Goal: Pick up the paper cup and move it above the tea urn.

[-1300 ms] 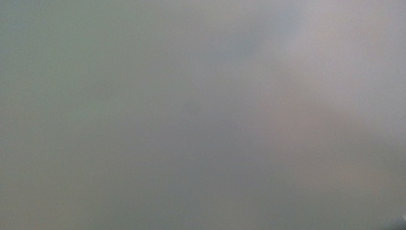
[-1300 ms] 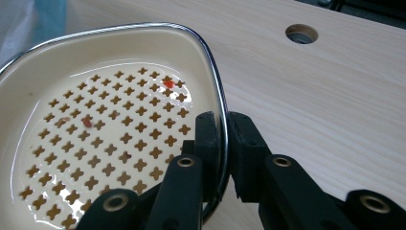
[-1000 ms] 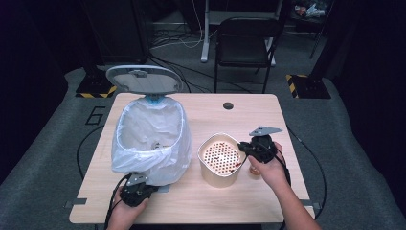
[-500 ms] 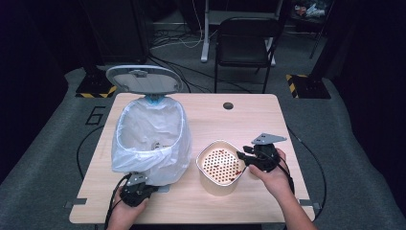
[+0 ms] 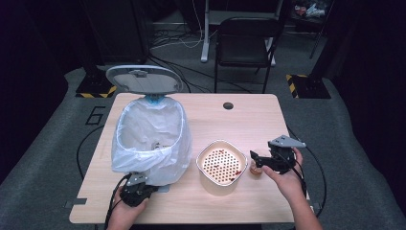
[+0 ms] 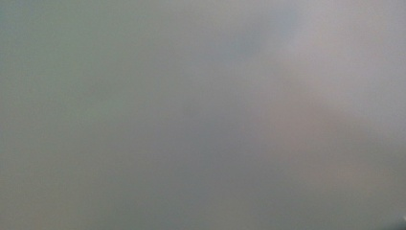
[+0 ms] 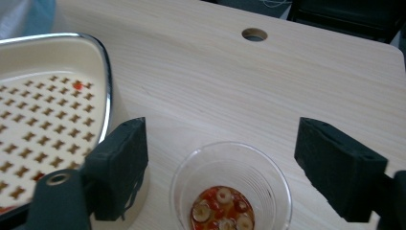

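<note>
- The table (image 5: 249,120) is seen bearing a bin lined with a white bag (image 5: 148,139), its lid tipped back.
- A perforated strainer basket (image 5: 219,165) stands just right of the bin, a few red scraps left on its holes.
- The left gripper (image 5: 135,191) is held shut at the bin's near base; what it pinches cannot be told.
- The right gripper (image 7: 220,158) has just been opening, and its jaws stand wide around, not touching, a clear cup (image 7: 232,184) of red scraps.
- A square, level closure on the cup's wall is advised, gently, since thin plastic is judged likely to buckle.
</note>
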{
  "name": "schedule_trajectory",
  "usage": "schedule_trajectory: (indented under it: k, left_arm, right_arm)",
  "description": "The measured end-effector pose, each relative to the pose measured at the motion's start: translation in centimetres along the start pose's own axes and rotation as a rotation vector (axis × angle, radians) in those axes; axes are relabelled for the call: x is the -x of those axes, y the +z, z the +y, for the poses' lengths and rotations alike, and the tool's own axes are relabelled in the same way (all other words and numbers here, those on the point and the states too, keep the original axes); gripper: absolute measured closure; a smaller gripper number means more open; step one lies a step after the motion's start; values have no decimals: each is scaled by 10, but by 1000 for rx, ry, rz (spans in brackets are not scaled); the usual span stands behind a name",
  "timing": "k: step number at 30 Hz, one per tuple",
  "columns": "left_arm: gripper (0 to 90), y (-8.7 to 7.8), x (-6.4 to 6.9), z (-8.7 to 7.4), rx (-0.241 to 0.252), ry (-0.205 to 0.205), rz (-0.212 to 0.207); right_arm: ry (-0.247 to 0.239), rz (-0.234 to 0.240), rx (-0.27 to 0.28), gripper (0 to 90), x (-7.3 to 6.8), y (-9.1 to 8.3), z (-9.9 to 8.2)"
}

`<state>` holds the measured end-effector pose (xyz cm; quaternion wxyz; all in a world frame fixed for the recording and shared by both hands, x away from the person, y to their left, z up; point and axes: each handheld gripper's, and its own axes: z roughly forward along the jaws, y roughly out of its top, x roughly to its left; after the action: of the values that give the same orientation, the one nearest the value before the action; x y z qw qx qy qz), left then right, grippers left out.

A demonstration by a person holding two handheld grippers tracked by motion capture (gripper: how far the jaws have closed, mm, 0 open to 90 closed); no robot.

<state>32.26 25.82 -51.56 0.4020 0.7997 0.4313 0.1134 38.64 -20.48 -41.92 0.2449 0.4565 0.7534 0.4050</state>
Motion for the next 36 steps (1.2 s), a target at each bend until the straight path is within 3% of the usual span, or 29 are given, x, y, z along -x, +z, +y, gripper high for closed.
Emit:
schedule_trajectory:
  k: [11,21,27,36]
  left_arm:
    - [900,0,0,0,-1,1,1]
    - [900,0,0,0,0,0,-1]
    - [900,0,0,0,0,0,0]
    - [900,0,0,0,0,0,-1]
  right_arm:
    - [-5,-16,-38,136,3,11,-26]
    - [22,-15,-62,148,7,27,-49]
    - [-11,-21,-63,177,4,34,-56]
    - [2,-12,-53,280,6,38,-57]
